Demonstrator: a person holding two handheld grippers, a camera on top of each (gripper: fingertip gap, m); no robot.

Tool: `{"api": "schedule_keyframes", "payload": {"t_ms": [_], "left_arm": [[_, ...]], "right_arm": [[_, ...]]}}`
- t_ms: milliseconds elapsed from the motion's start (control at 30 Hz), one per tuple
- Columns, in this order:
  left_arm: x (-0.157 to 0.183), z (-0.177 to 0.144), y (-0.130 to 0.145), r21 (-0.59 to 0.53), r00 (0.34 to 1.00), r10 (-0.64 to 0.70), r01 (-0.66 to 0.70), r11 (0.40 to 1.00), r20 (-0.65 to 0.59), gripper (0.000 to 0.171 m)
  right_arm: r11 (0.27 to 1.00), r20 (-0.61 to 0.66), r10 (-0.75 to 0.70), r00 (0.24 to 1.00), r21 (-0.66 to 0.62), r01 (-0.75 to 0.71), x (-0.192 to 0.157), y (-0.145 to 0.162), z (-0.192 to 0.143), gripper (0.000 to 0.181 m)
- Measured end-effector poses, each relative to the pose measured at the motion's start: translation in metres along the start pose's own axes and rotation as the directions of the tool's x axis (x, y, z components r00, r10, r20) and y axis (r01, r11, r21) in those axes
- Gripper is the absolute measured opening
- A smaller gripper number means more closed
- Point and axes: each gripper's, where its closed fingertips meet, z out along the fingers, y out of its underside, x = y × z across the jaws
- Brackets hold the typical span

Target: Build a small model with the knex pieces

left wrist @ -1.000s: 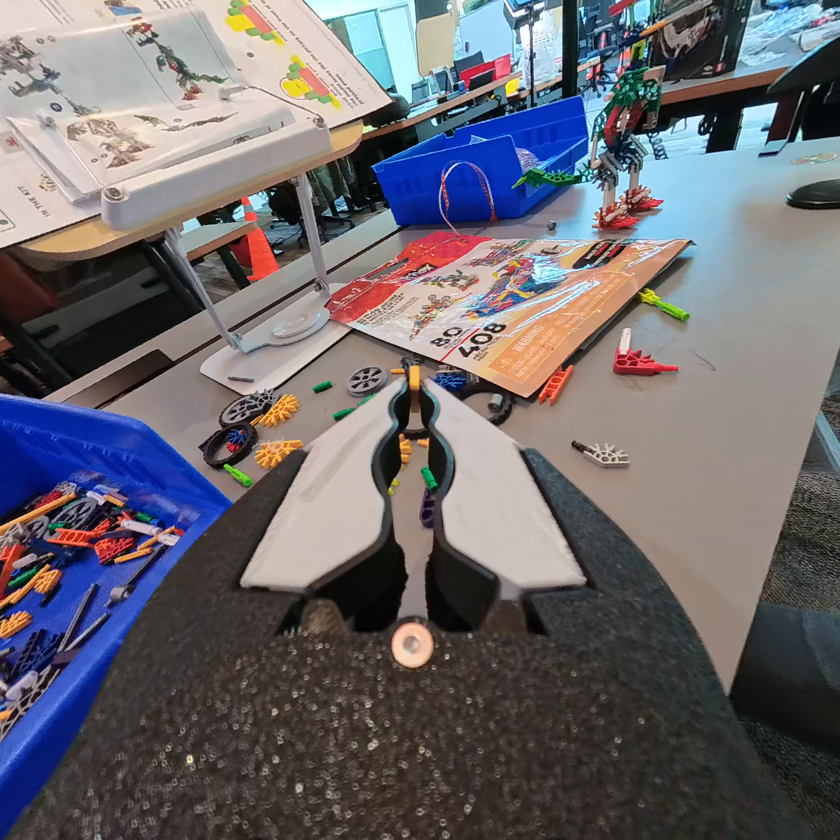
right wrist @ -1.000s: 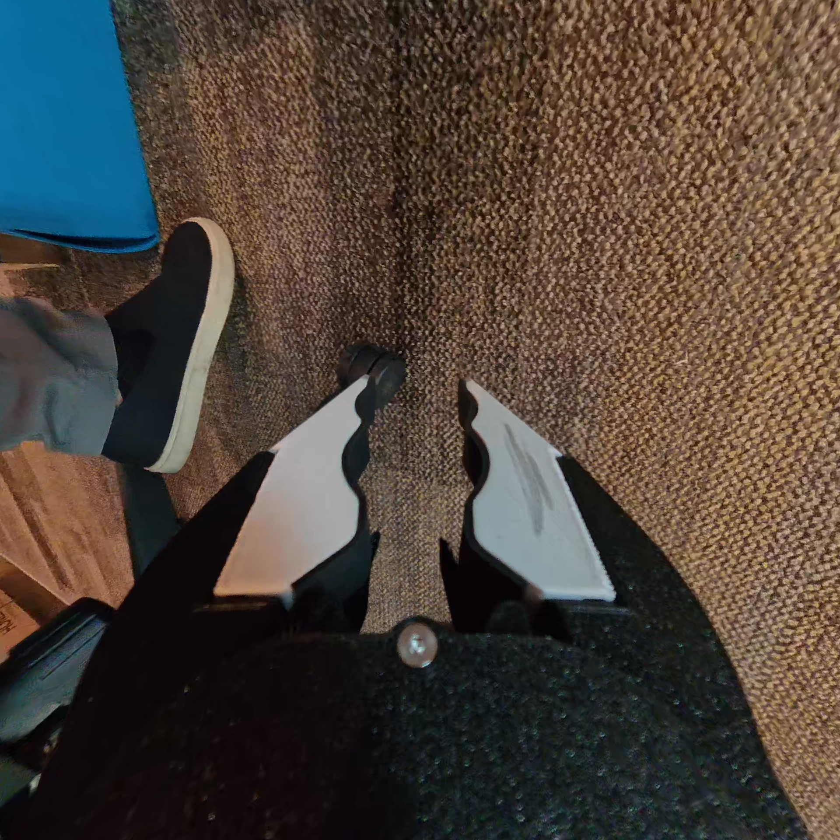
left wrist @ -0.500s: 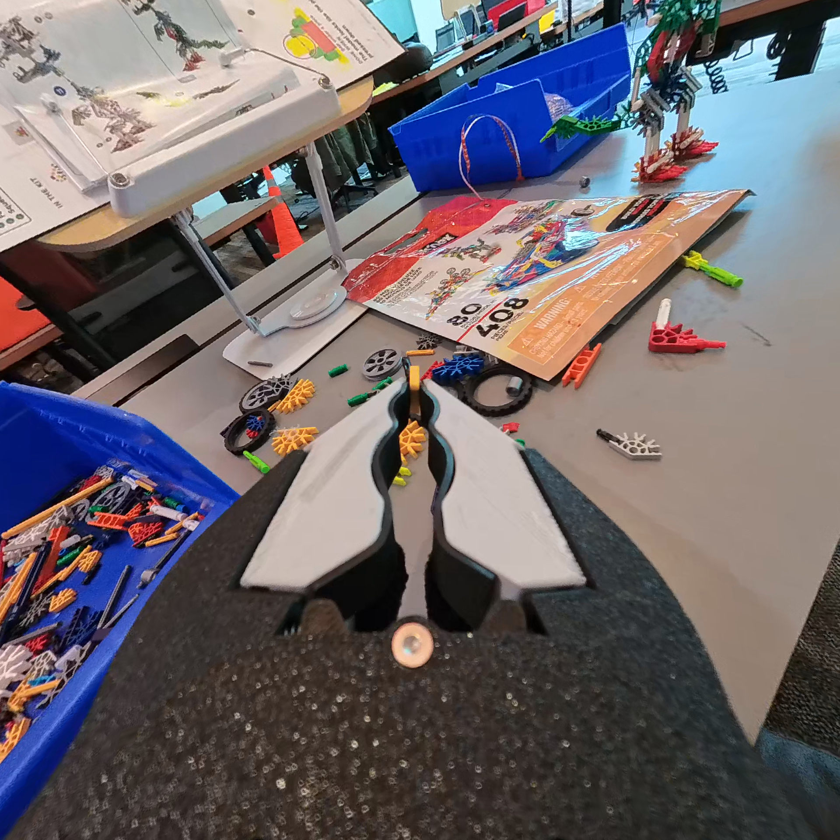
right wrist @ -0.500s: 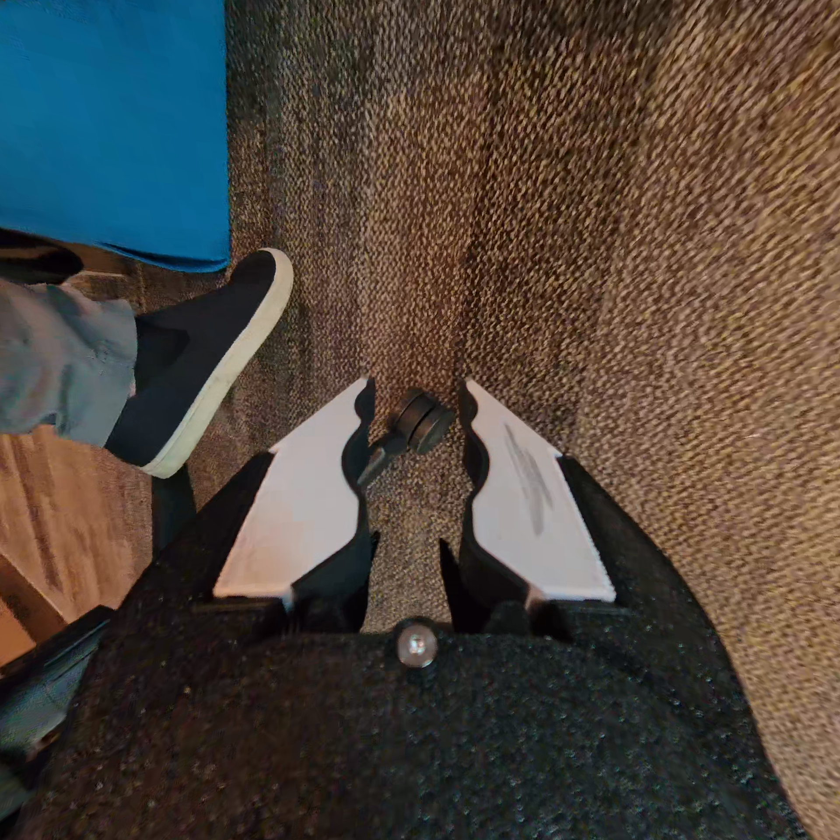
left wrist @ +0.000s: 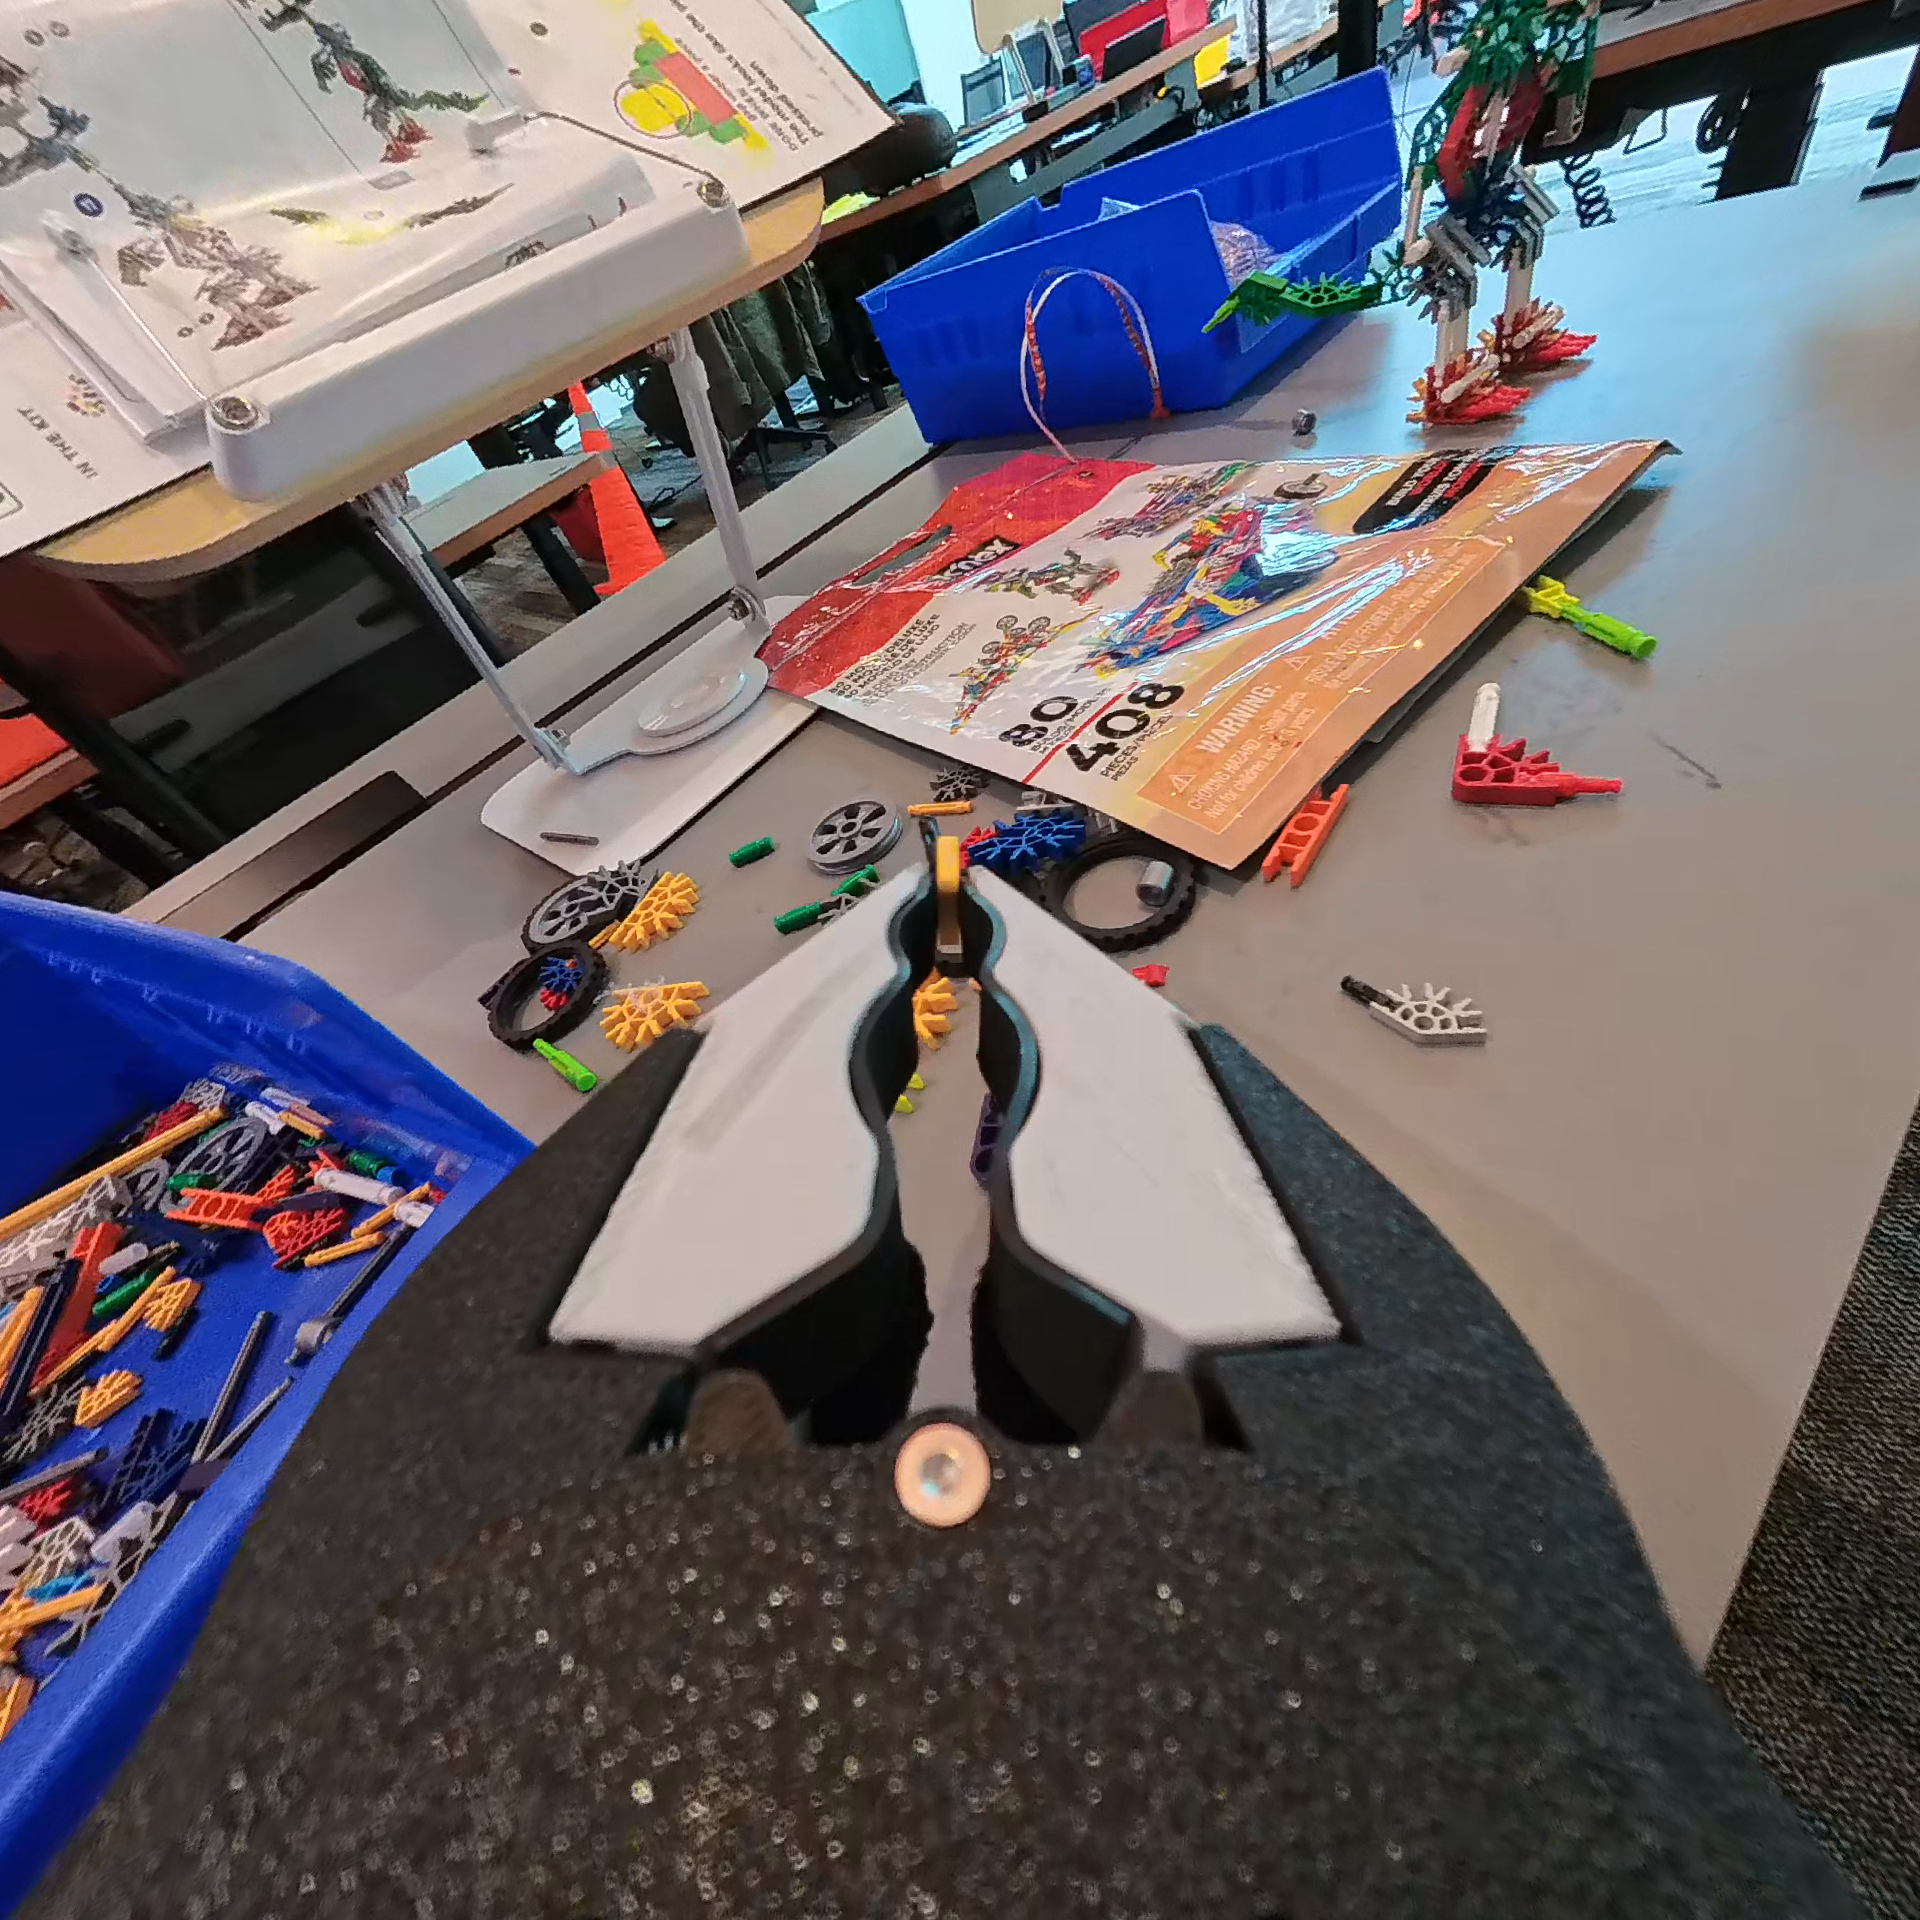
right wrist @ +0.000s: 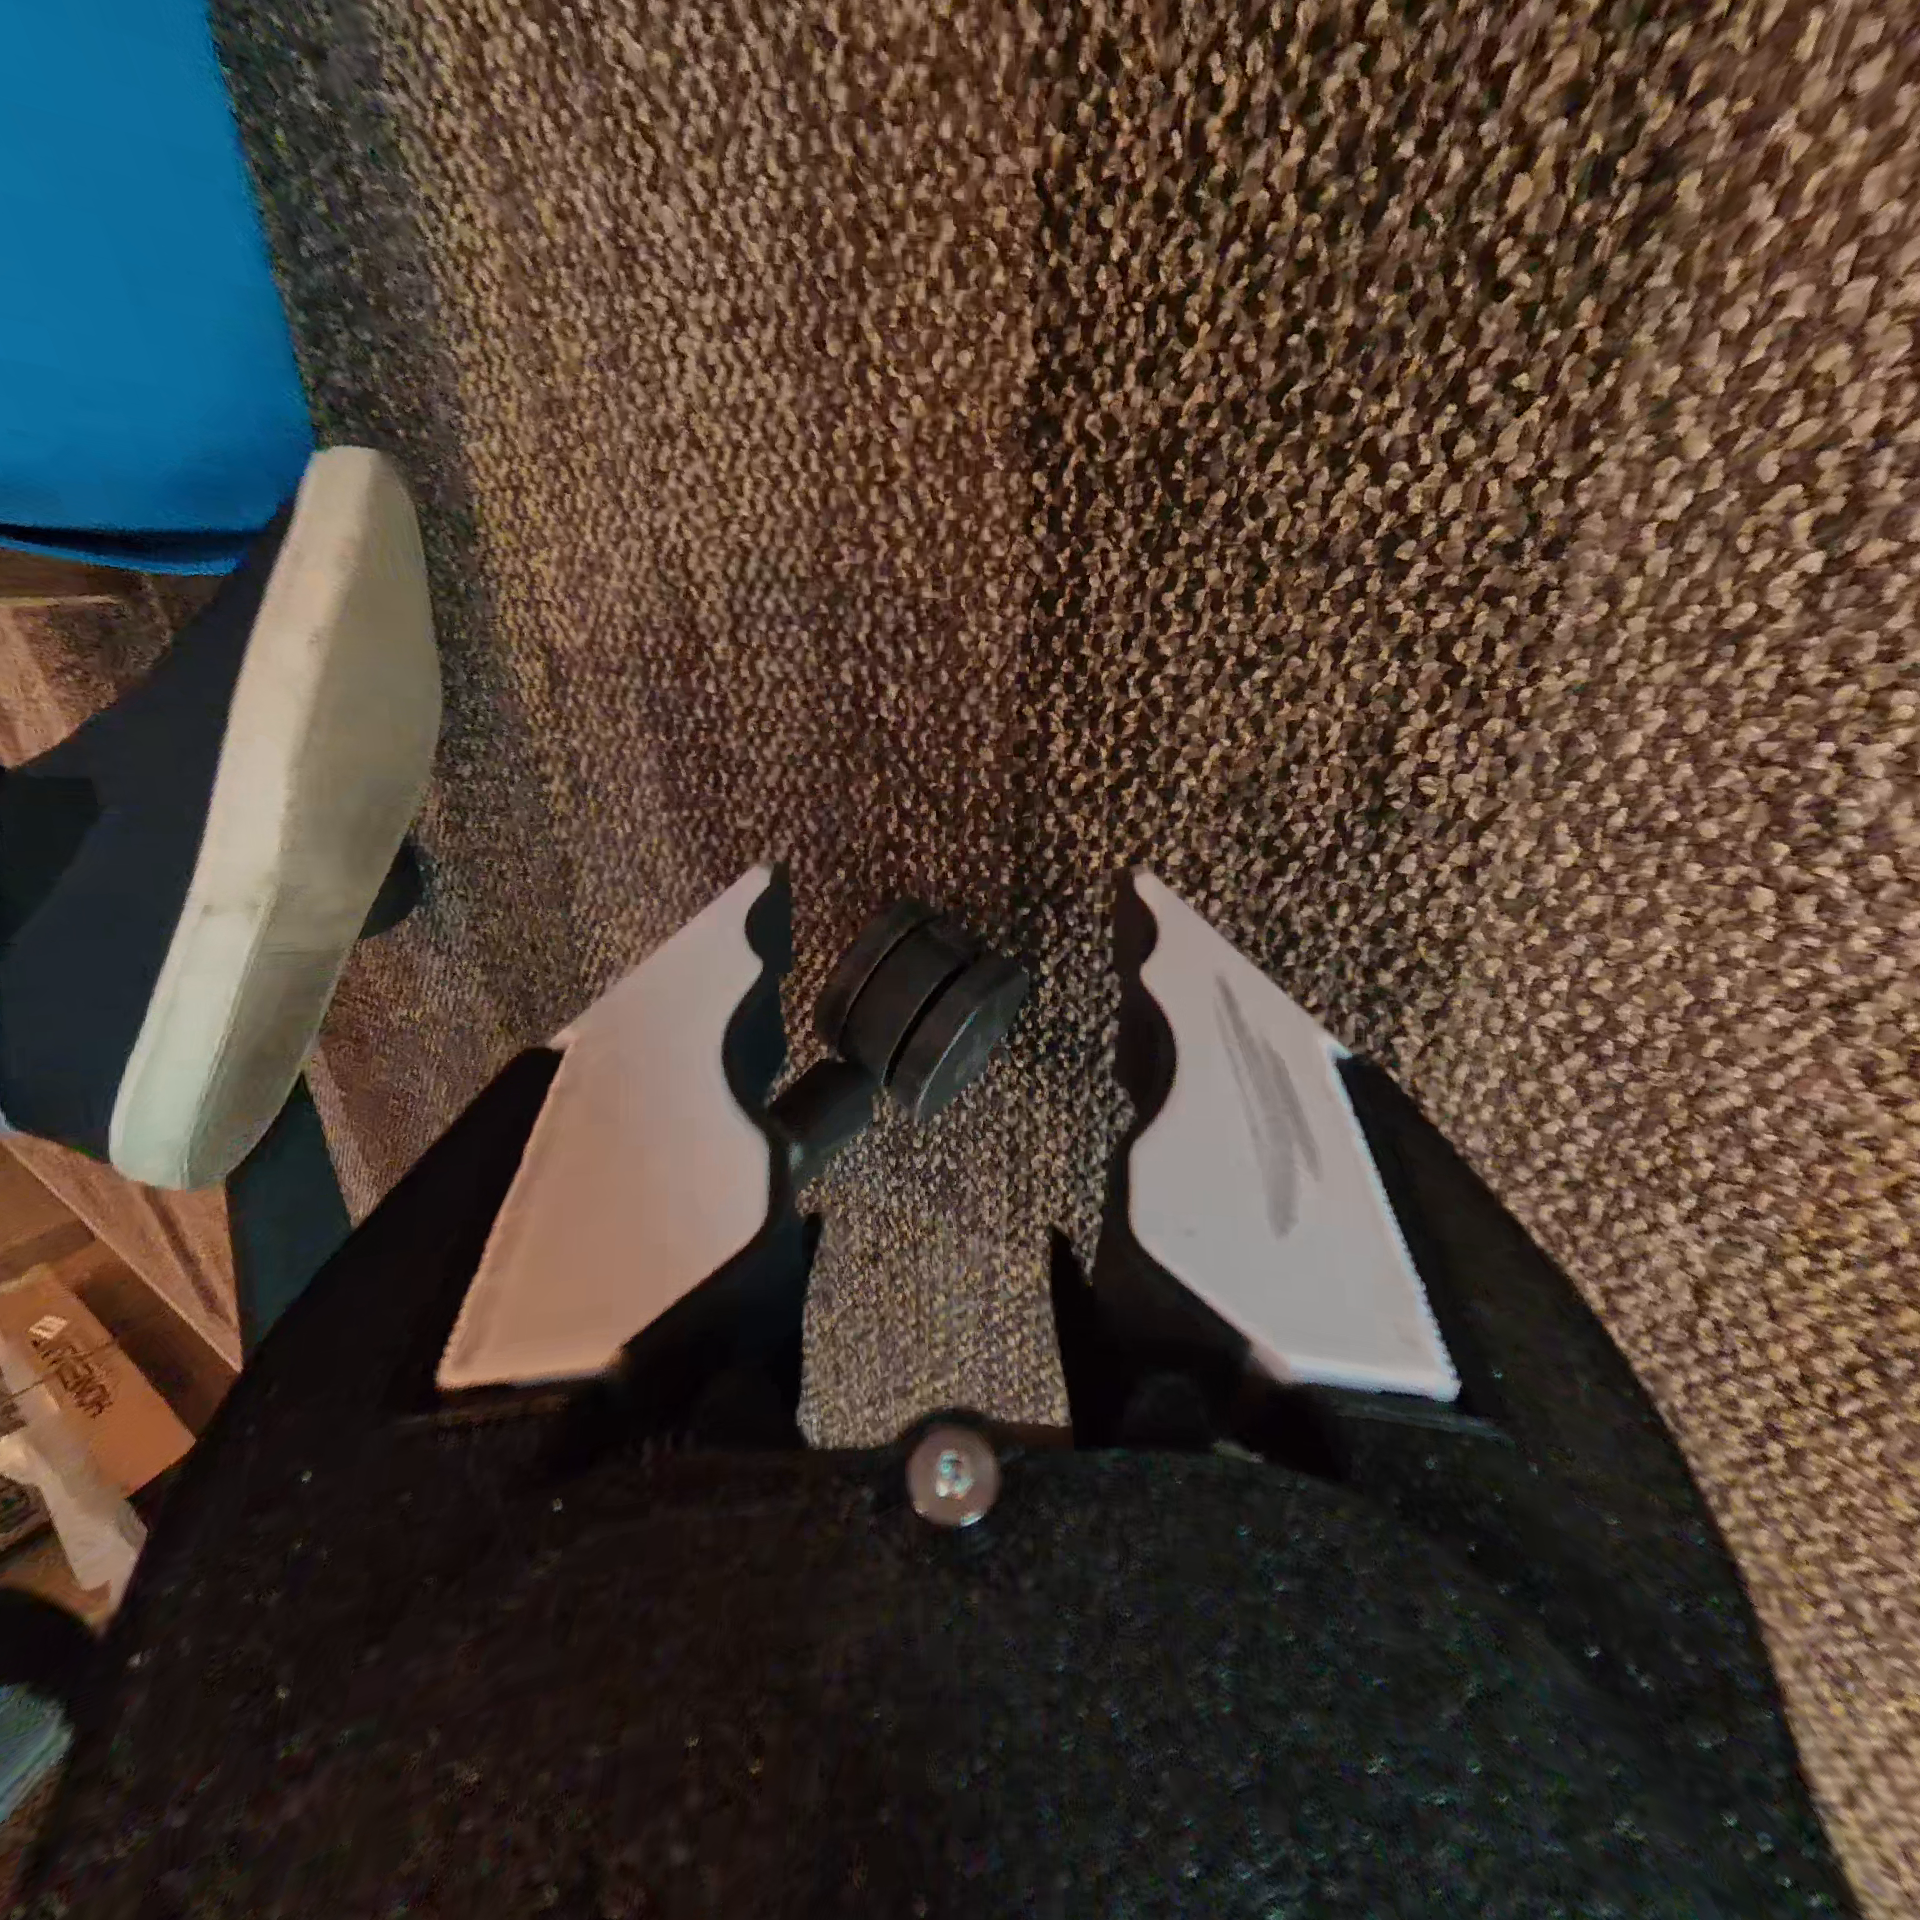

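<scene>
Your left gripper [left wrist: 948, 883] is pinched tight on a small yellow piece [left wrist: 947, 902] above the grey table [left wrist: 1558, 1039]. Your right gripper [right wrist: 951, 914] hangs spread and empty over a black chair caster [right wrist: 920, 1013] on the carpet [right wrist: 1247, 468].

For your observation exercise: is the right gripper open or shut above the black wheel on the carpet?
Open. The right gripper has its fingers spread wide, with the black wheel and carpet showing between them, untouched.

Printed lettering and large numerals on the orange-red toy packaging sheet [left wrist: 1195, 644] mid-table [left wrist: 1558, 1039], small print on the instruction sheets [left wrist: 312, 156] clipped to the white stand [left wrist: 468, 343], lettering on a cardboard box [right wrist: 83, 1382]
</scene>
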Motion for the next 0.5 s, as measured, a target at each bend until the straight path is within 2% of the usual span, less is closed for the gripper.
{"api": "schedule_keyframes", "payload": {"t_ms": [133,267,500], "left_arm": [[0.000,0.000,0.000,-0.003,1.000,0.004,-0.004,1.000,0.002,0.000],[0.000,0.001,0.001,-0.011,1.000,0.016,-0.016,1.000,0.011,0.001],[0.001,0.002,0.002,-0.017,1.000,0.023,-0.023,1.000,0.013,0.001]], "right_arm": [[1.000,-0.015,0.017,1.000,-0.015,-0.017,0.008,0.006,0.021,0.071],[1.000,-0.016,0.015,1.000,-0.022,-0.015,0.008,0.011,0.034,0.073],[0.999,-0.078,-0.032,0.996,-0.005,0.032,0.025,-0.001,0.043,0.078]]}}
